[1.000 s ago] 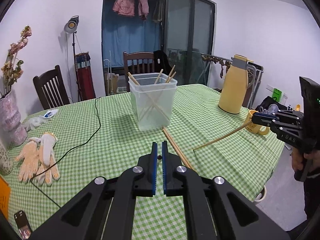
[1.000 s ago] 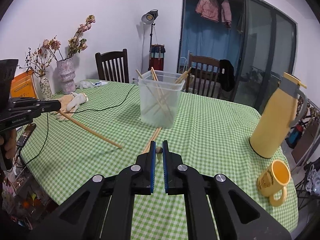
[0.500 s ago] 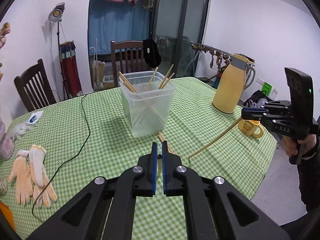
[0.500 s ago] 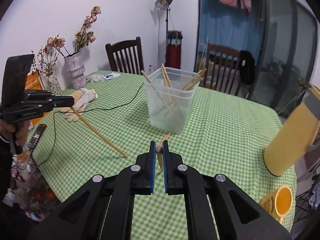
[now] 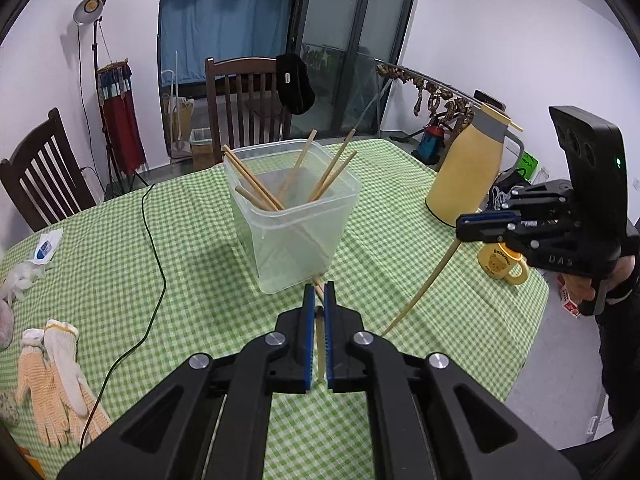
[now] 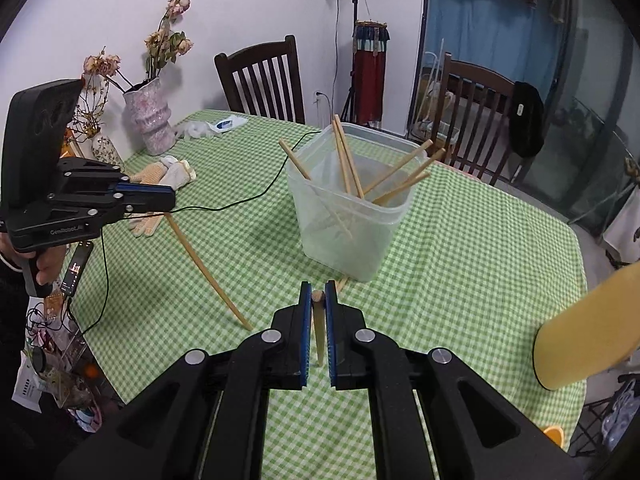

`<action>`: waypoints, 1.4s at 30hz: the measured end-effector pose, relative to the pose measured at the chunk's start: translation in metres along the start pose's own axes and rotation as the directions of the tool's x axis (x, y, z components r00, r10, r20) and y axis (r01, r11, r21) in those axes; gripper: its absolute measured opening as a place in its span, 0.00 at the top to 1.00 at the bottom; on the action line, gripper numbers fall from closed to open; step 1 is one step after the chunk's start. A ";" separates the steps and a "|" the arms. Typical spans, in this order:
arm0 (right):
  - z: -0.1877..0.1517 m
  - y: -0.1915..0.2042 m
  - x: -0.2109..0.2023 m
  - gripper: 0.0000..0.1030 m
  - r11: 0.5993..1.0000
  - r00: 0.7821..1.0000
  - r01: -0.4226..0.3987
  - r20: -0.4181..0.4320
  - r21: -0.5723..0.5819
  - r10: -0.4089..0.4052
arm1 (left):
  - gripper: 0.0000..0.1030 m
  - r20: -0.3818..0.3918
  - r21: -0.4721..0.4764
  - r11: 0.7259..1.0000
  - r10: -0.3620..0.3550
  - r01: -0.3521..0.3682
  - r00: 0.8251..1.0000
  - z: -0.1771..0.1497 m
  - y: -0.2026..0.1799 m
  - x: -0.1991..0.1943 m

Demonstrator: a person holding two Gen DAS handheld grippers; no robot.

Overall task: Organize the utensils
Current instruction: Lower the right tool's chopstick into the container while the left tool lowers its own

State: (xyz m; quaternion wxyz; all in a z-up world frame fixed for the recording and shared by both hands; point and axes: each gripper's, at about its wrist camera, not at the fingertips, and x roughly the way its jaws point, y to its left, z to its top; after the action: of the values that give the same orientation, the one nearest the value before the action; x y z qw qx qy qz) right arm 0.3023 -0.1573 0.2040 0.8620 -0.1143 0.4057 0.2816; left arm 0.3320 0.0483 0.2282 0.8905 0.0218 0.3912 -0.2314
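A clear plastic tub (image 5: 294, 216) stands mid-table and holds several wooden chopsticks (image 5: 256, 184); it also shows in the right wrist view (image 6: 348, 216). My left gripper (image 5: 319, 292) is shut on a chopstick (image 5: 320, 344) hanging down between its fingers; in the right wrist view that chopstick (image 6: 208, 272) slants down from the left gripper (image 6: 170, 202). My right gripper (image 6: 318, 292) is shut on another chopstick (image 6: 319, 328); in the left wrist view it (image 5: 420, 292) hangs from the right gripper (image 5: 464, 226). Both grippers hover above the cloth in front of the tub.
Green checked tablecloth (image 5: 160, 280). A yellow thermos (image 5: 468, 172) and yellow mug (image 5: 502, 266) stand right. Work gloves (image 5: 56, 376) and a black cable (image 5: 154, 248) lie left. Vases with dried flowers (image 6: 150, 120) stand far left. More chopsticks (image 6: 341, 282) lie at the tub's base. Chairs surround the table.
Both grippers have risen and moved closer to the tub, each still holding its chopstick. The chopsticks now hang steeper, tips near the cloth.
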 end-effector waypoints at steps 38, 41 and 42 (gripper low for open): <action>0.177 -0.081 -0.013 0.93 0.991 0.967 -0.012 0.255 0.136 -0.024 | 0.99 0.306 -0.137 0.985 -0.062 0.109 0.950 0.192 0.076 -0.031; 0.173 -0.088 0.024 0.93 0.987 0.979 -0.029 0.202 0.158 -0.004 | 0.99 0.279 -0.219 0.968 -0.057 0.121 0.959 0.184 0.091 0.009; 0.170 -0.090 0.037 0.93 0.985 0.982 -0.035 0.187 0.169 0.003 | 0.99 0.270 -0.241 0.962 -0.058 0.126 0.961 0.181 0.094 0.020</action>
State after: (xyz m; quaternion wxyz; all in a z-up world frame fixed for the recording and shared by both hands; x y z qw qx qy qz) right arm 0.4812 -0.1441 0.2826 0.8999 -0.0089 0.3474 0.2635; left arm 0.5086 0.0845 0.3261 0.9177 -0.1419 0.2979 -0.2213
